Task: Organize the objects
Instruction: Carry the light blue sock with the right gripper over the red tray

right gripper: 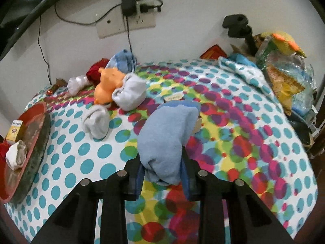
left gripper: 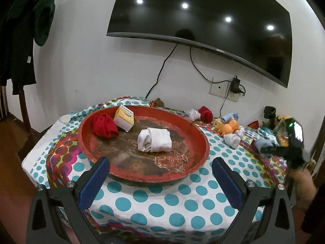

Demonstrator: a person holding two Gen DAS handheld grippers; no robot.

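My right gripper (right gripper: 163, 167) is shut on a rolled light blue sock (right gripper: 166, 136), held just above the spotted tablecloth (right gripper: 243, 142). In the left wrist view the same gripper (left gripper: 264, 149) shows at the far right with the blue sock (left gripper: 263, 143) at its tips. My left gripper (left gripper: 160, 162) stands open with nothing between its blue pads, at the near rim of a round red tray (left gripper: 199, 134). The tray holds a red sock roll (left gripper: 104, 128), a white sock roll (left gripper: 154, 140) and a small yellow box (left gripper: 124, 118).
Loose on the cloth lie white sock rolls (right gripper: 95, 121) (right gripper: 130, 95), an orange toy (right gripper: 106, 86), a red sock (right gripper: 95, 70) and another blue sock (right gripper: 124, 60). Bags and packets (right gripper: 284, 77) crowd the right edge. A wall socket with cables (right gripper: 126, 23) is behind.
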